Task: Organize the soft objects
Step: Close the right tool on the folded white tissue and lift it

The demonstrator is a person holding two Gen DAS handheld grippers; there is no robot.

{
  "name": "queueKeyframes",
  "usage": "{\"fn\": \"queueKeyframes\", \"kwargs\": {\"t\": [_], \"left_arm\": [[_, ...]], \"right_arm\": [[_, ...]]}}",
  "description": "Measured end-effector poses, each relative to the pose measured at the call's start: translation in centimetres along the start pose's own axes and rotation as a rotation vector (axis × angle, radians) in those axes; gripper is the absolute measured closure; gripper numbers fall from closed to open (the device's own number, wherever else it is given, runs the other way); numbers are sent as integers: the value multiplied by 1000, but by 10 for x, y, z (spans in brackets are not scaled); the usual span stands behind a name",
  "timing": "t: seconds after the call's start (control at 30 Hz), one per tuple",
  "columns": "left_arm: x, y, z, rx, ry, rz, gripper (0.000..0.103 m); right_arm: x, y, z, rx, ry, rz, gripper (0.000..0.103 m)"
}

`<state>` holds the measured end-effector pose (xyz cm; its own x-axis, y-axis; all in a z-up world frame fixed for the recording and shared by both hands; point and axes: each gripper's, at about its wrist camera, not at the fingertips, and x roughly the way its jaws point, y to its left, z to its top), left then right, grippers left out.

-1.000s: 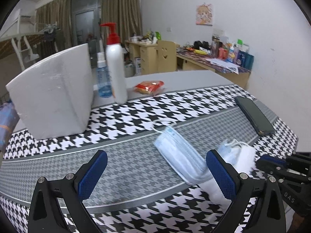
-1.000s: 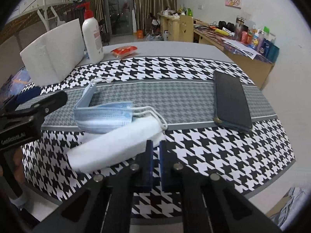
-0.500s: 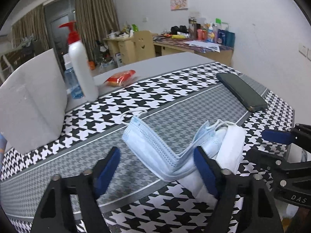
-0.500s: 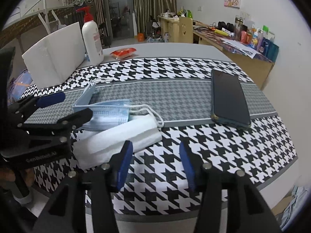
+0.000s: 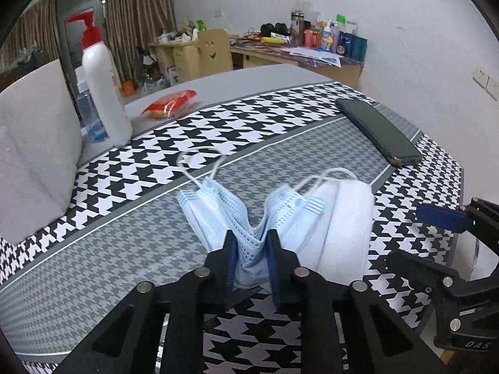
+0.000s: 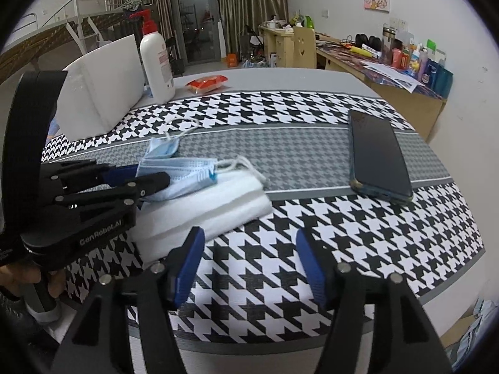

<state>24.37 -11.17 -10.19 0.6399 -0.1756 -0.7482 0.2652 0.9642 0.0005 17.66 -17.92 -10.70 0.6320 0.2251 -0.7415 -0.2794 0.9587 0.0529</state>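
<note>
A light blue face mask [image 5: 218,215] lies bunched on the houndstooth table cloth, and my left gripper [image 5: 252,249] is shut on its middle fold. It also shows in the right wrist view [image 6: 181,171]. A white folded cloth [image 5: 346,218] lies beside and partly under the mask's right end; it shows in the right wrist view [image 6: 212,208] too. My right gripper [image 6: 249,261] is open and empty, just in front of the white cloth near the table's front edge. The left gripper [image 6: 149,180] shows in the right wrist view, clamped on the mask.
A dark phone [image 5: 377,131] lies at the right of the cloth [image 6: 377,155]. A white pump bottle [image 5: 103,84], a small blue bottle [image 5: 90,115], a white foam box [image 5: 34,143] and a red snack packet [image 5: 171,103] stand at the back left. The table edge is close in front.
My left gripper has closed on the blue mask and bunched it up. My right gripper has opened wider and drawn back from the white cloth.
</note>
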Motion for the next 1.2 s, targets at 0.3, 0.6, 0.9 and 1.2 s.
{"fn": "queueKeyframes", "kwargs": {"t": [0.3, 0.6, 0.9, 1.2], "left_arm": [[-19, 6, -2, -48, -44, -59, 86], [-30, 13, -6, -55, -81, -32, 86], [-29, 28, -8, -90, -83, -28, 86], [-35, 40, -13, -118, -85, -27, 86]], "right_arm": [[6, 4, 5, 33, 13, 26, 36], [27, 23, 18, 68, 67, 42, 36], [40, 38, 26, 40, 103, 1, 36], [49, 58, 34, -30, 110, -27, 62]]}}
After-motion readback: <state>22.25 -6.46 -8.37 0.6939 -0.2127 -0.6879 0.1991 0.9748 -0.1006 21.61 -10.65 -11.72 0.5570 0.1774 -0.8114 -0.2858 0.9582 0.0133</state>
